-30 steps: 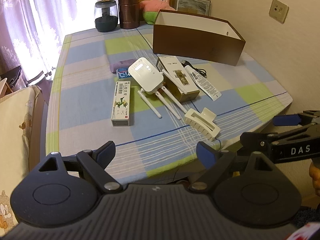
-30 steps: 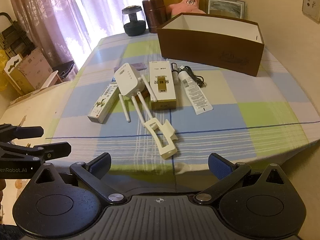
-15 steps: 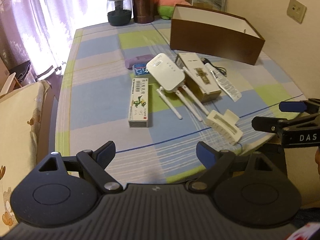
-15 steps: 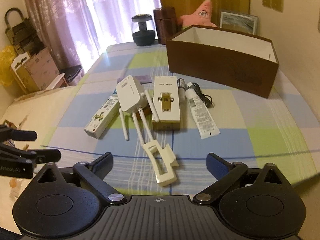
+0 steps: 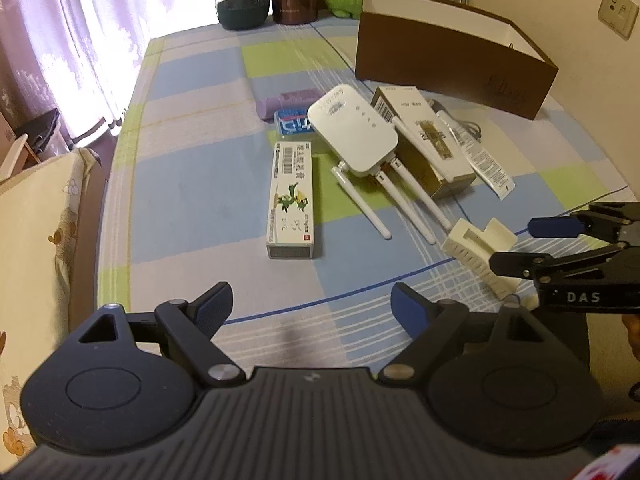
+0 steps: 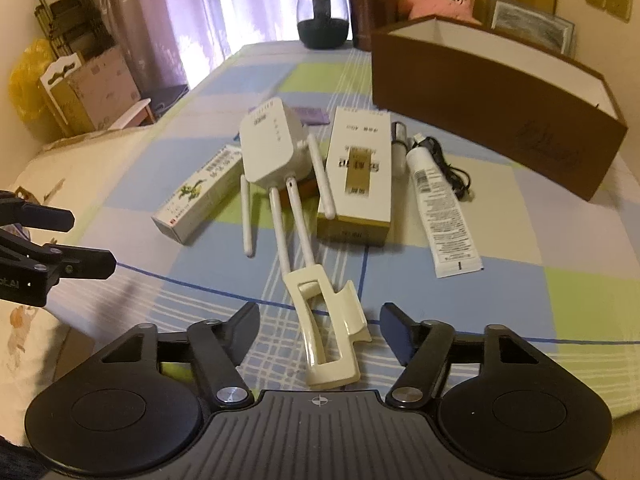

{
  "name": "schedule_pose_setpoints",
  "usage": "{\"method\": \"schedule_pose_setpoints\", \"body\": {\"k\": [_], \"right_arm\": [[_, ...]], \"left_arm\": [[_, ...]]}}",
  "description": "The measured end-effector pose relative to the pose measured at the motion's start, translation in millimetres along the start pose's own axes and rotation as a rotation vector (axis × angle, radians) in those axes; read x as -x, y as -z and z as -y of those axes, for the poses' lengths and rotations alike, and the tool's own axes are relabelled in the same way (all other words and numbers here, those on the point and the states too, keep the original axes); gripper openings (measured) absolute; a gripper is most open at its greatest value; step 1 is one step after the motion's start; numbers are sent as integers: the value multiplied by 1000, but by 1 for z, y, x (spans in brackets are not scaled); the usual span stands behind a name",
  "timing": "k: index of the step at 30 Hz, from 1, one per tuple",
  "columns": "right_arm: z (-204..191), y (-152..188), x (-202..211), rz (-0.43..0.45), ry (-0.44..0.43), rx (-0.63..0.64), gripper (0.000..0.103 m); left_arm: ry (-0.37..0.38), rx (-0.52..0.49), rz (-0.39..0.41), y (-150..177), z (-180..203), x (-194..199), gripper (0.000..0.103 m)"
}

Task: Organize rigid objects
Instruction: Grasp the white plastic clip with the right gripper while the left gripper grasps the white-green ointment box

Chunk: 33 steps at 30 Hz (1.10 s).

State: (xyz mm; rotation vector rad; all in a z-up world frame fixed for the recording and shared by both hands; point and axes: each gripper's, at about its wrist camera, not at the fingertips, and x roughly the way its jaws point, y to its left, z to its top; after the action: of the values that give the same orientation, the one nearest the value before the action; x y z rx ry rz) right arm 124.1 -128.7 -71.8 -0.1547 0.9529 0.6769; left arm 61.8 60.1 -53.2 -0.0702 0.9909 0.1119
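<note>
Purple case (image 5: 289, 102) half behind white router (image 5: 354, 130); box print (image 6: 357, 170) too blurred to read.

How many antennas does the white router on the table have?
4. On the white router, one antenna lies left, two run toward the cream hair clip, one leans on the gold-labelled box.

Hair clip (image 6: 332, 332) nearest table edge (image 6: 520, 364). Behind it router (image 6: 276, 148), antennas toward clip. Left of router long carton (image 6: 200, 192); right, flat box (image 6: 358, 176), then tube (image 6: 440, 208). Open box (image 6: 492, 92) behind all.
</note>
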Motion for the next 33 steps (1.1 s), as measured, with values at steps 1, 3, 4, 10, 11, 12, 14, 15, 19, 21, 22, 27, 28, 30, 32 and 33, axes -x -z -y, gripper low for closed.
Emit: {"method": "schedule_pose_setpoints", "body": {"k": [1,3,4,10,11,12,14,15,19,21,22,27,28,30,32,33], "right_arm": [[0,0,-4,-7,0,4,60],[1,1,-12,-20,6,16,58],[1,1,-15,-27,8,24,57],[1,2,-35,-53,32,55,53],[1,2,-37,-57,36,62,51],[1,2,-39,-61,39,68,49],[1,2,-42,-70,37,76,45],[1,2,-43,-73,38,80,42],[2,2,-44,-72,38,91,39],[4,1,-42,-69,33,88,38],[5,0,-41,-69,26,83,38],[15,-6,-30,-42,8,7,38],[18,-8,-28,-38,8,-8,38],[23,-12,-23,-23,10,-33,38],[27,-15,-19,-11,23,-49,38],[29,-16,-17,-6,28,-58,38]], "left_arm": [[1,2,-5,0,-1,-2,84],[-2,6,-16,0,-3,-7,84],[-1,9,-21,0,-5,-9,84],[-1,19,-49,0,-11,-20,84],[0,20,-51,0,-12,-21,84],[0,20,-54,-1,-13,-23,84],[-1,20,-58,-1,-14,-25,84],[-2,19,-58,-2,-15,-26,84],[-2,13,-58,-5,-16,-30,83],[1,12,-59,-7,-17,-33,83],[1,11,-59,-8,-17,-34,83],[8,-5,-50,-16,-18,-43,82],[9,-10,-48,-19,-18,-45,81],[9,-22,-38,-24,-18,-50,80],[12,-38,-30,-31,-18,-56,78],[14,-44,-29,-34,-18,-60,74]]}}
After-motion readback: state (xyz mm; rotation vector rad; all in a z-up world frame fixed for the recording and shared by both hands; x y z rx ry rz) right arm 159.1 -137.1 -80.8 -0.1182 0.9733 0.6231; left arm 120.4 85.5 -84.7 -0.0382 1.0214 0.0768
